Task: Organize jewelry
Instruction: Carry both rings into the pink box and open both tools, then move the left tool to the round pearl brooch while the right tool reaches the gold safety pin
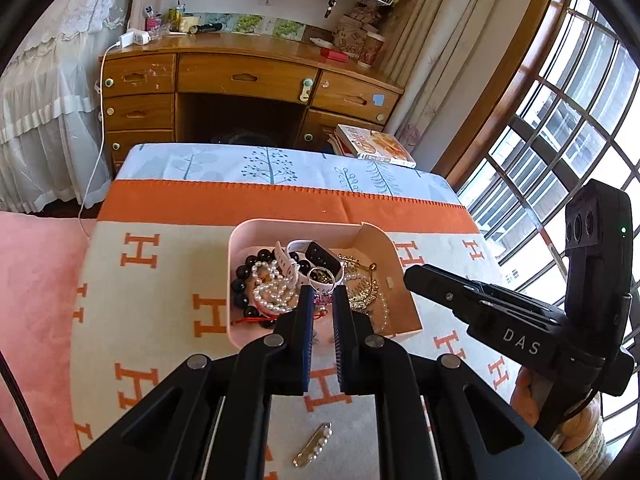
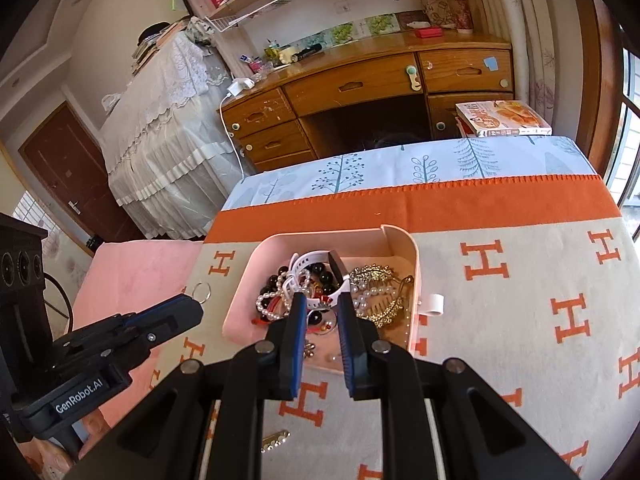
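Observation:
A pink box (image 1: 280,223) (image 2: 320,236) sits on an H-patterned blanket (image 1: 160,280). It holds black beads (image 1: 242,276), pearl strands (image 1: 272,292), a white smartwatch (image 1: 320,256) and a gold leaf comb (image 2: 380,276). My left gripper (image 1: 323,290) (image 2: 196,304) hovers over the box's near left side, shut on a thin silver ring (image 2: 202,292) (image 1: 320,276). My right gripper (image 2: 322,300) (image 1: 408,274) hangs over the box's right part, its jaws together with nothing seen between them. A pearl hair clip (image 1: 314,444) (image 2: 276,440) lies on the blanket nearer to me.
A small white clip (image 2: 434,304) lies just outside the box's right wall. Beyond the blanket are a tree-print sheet (image 1: 280,168), a wooden desk (image 1: 248,76) and a book (image 1: 380,146). A barred window (image 1: 560,128) is on the right and a pink cloth (image 1: 36,300) on the left.

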The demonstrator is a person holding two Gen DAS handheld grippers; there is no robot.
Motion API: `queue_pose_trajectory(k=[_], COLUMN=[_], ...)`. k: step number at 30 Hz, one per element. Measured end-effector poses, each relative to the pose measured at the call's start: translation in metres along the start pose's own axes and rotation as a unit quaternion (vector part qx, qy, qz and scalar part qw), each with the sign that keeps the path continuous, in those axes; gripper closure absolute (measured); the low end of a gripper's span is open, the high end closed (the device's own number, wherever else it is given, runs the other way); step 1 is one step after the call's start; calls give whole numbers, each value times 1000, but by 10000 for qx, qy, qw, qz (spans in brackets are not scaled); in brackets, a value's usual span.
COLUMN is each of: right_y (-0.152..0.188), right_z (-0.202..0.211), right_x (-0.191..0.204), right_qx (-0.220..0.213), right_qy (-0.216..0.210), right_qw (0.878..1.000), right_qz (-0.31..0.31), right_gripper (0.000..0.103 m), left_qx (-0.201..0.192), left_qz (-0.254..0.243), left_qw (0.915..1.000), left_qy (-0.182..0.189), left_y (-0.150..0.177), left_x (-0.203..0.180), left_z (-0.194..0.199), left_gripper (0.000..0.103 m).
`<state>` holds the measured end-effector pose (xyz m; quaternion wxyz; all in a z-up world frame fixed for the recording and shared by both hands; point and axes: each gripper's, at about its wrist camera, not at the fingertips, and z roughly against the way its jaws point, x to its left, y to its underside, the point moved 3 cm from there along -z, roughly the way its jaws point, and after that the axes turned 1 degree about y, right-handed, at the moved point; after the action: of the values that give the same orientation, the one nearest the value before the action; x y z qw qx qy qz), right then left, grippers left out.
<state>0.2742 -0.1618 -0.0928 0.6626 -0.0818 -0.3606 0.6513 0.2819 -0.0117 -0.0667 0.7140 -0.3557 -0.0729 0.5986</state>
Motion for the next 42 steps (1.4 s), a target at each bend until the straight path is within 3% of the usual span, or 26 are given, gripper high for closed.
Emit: queue_pose_trajectory(k=[7, 11, 15, 23, 28, 37, 42], right_y=[5, 8, 10, 19, 31, 68, 92], right_z=[-19, -20, -15, 6, 15, 18, 3], right_x=[-18, -26, -26, -12, 0, 29, 33], right_qx=[233, 308, 281, 145, 185, 510, 948], right_qy=[182, 197, 221, 178, 85, -111, -209], right_qw=[9994, 9989, 9989, 9996, 9998, 9984, 9953], right_qz=[-160, -282, -317, -157, -14, 210, 27], right_gripper=[87, 87, 85, 85, 85, 85, 85], left_qx=[413, 494, 413, 121, -2, -153, -194], left_qz=[-126, -84, -90, -159, -155, -217, -258], left_qw=[9990, 9987, 9991, 9996, 9993, 9976, 9961], left_qy=[66, 70, -2, -221, -344, -641, -824], left_y=[4, 9, 11, 14, 21, 48, 68], left_x=[-15, -16, -14, -2, 7, 23, 31], left_z=[-47, -54, -46, -5, 19, 52, 58], left_gripper=[94, 80, 71, 68, 59, 59, 59])
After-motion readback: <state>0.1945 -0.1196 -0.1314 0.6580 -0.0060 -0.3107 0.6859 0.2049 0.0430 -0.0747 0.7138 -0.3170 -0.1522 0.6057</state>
